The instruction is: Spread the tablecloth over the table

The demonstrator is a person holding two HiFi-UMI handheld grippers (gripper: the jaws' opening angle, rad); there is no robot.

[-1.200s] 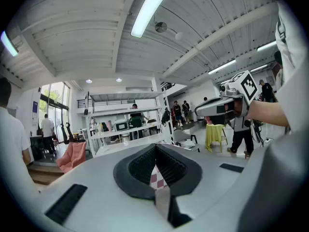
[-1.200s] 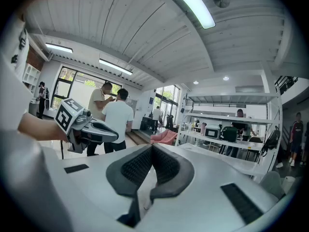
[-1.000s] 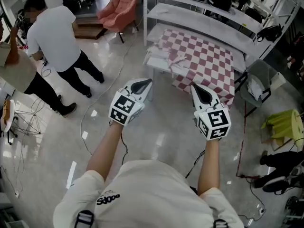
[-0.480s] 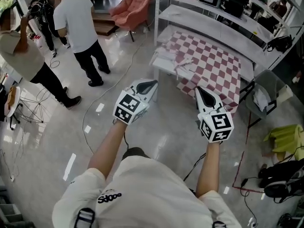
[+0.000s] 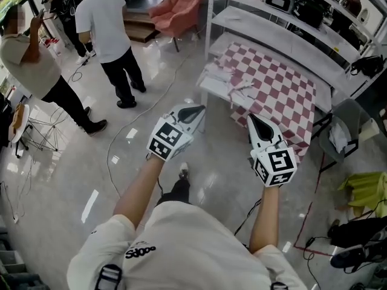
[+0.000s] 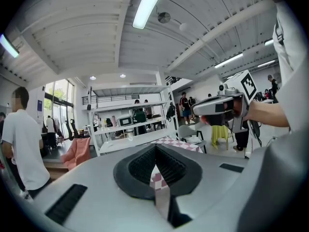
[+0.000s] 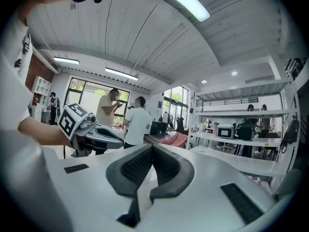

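Observation:
A red-and-white checked tablecloth (image 5: 275, 86) lies on a white table (image 5: 210, 84) ahead of me, bunched at its left end and hanging over the near edge. My left gripper (image 5: 196, 109) is held out in the air short of the table's left corner, jaws shut on nothing. My right gripper (image 5: 251, 119) hangs beside it, just short of the draped cloth, also shut and empty. In the left gripper view the shut jaws (image 6: 155, 150) point toward the checked tablecloth (image 6: 182, 144), with the right gripper (image 6: 219, 108) alongside. The right gripper view shows its closed jaws (image 7: 151, 148) and the left gripper (image 7: 94, 135).
Two people (image 5: 109, 32) (image 5: 36, 62) stand on the glossy floor at upper left, near a pink armchair (image 5: 178, 8). White shelving (image 5: 284, 32) with appliances runs behind the table. A grey chair (image 5: 343, 128) and yellow-green cloth (image 5: 370, 189) sit right. Cables (image 5: 118, 147) trail across the floor.
Both grippers and I have moved forward toward the table, which now sits closer to the gripper tips. The jaws stayed shut.

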